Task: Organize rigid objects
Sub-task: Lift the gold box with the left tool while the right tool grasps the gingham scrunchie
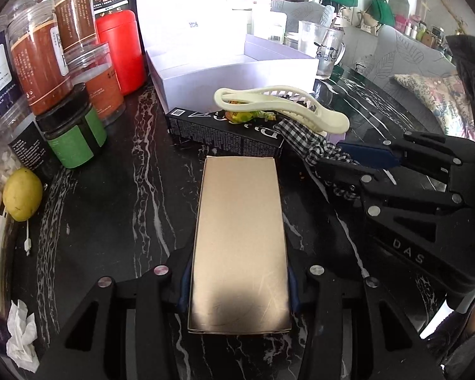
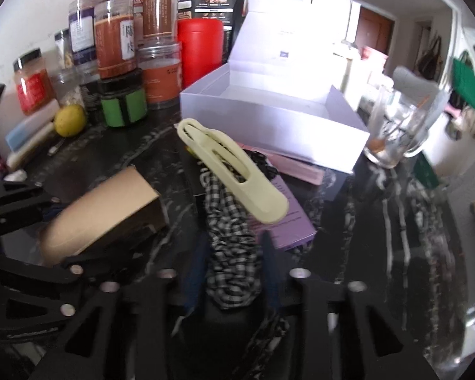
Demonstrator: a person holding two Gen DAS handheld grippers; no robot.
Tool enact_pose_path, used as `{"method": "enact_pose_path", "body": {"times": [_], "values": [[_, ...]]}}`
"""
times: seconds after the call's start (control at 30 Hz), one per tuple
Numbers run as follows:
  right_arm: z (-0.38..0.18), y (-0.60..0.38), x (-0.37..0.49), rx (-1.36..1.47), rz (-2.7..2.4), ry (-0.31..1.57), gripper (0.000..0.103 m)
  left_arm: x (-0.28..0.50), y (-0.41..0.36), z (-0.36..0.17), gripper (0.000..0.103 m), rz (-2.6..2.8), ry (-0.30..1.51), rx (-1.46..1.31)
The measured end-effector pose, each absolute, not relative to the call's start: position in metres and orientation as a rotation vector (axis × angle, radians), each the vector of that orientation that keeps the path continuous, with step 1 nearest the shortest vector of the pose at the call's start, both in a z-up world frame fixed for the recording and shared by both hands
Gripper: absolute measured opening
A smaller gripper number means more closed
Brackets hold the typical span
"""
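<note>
My left gripper point(image 1: 237, 288) is shut on a tan cardboard box point(image 1: 239, 247) that points away over the black marble table; the box also shows at the left of the right wrist view point(image 2: 101, 212). My right gripper point(image 2: 232, 269) is shut on a black-and-white checked scrunchie point(image 2: 231, 240), with a cream hair clip point(image 2: 234, 183) on top of the fabric. The clip point(image 1: 278, 106) and scrunchie point(image 1: 304, 136) also show in the left wrist view, beside the right gripper point(image 1: 361, 158). An open white box point(image 1: 234, 72) stands behind them point(image 2: 269, 123).
A black carton point(image 1: 224, 133) lies across in front of the white box. Jars, a red canister point(image 1: 120, 50) and a green-labelled jar point(image 1: 72, 129) crowd the left, with a lemon point(image 1: 22, 194). A glass mug point(image 2: 399, 126) stands right, and purple and pink booklets point(image 2: 285, 218) lie under the clip.
</note>
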State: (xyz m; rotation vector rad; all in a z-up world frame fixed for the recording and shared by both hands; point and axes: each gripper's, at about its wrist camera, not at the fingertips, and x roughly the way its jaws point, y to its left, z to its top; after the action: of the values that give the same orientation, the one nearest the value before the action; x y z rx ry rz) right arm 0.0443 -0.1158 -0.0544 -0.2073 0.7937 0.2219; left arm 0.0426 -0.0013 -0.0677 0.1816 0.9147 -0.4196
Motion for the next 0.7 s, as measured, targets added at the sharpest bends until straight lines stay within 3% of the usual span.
{"method": "enact_pose_path", "body": {"times": [0.7], "values": [[-0.040, -0.126, -0.009, -0.148, 0.368, 0.791, 0.020, 0.029, 0.002, -0.046, 0.044, -0.468, 0.891, 0.142]]}}
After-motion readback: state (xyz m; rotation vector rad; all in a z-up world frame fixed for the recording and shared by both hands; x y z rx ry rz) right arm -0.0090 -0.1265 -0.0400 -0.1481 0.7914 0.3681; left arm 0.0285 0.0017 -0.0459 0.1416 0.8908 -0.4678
